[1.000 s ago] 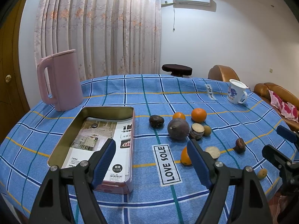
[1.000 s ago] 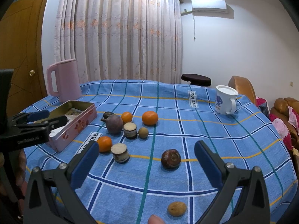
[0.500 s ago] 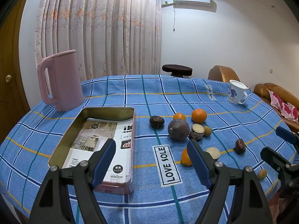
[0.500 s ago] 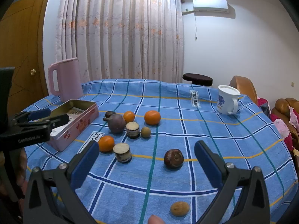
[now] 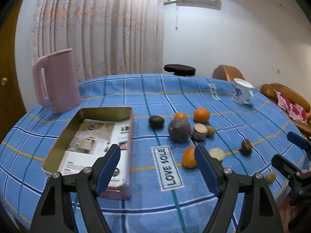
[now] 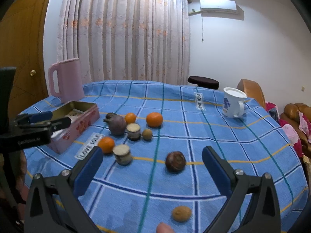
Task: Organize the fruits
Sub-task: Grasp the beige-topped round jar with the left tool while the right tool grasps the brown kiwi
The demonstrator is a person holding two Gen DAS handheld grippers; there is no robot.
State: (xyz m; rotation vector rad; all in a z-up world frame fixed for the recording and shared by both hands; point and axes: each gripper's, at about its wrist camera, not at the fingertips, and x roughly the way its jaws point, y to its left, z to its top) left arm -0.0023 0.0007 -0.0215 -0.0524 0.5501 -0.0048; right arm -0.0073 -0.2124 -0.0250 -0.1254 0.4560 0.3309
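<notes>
both tongs gape wide, empty — left gripper (image 5: 157, 161) above tin (image 5: 64, 136); right gripper (image 6: 152, 165) near brown fruit (image 6: 175, 161)

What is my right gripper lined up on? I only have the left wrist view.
Observer: The right gripper is open and empty; the dark brown fruit lies on the cloth just ahead, between its fingers.
Operator: And the half-hidden orange here?
Observer: It is whole, close beside a cut-topped fruit; I cannot tell if they touch.
Operator: Anything nearer the right gripper?
Observer: A small tan fruit, closer to the camera than the brown one.
</notes>
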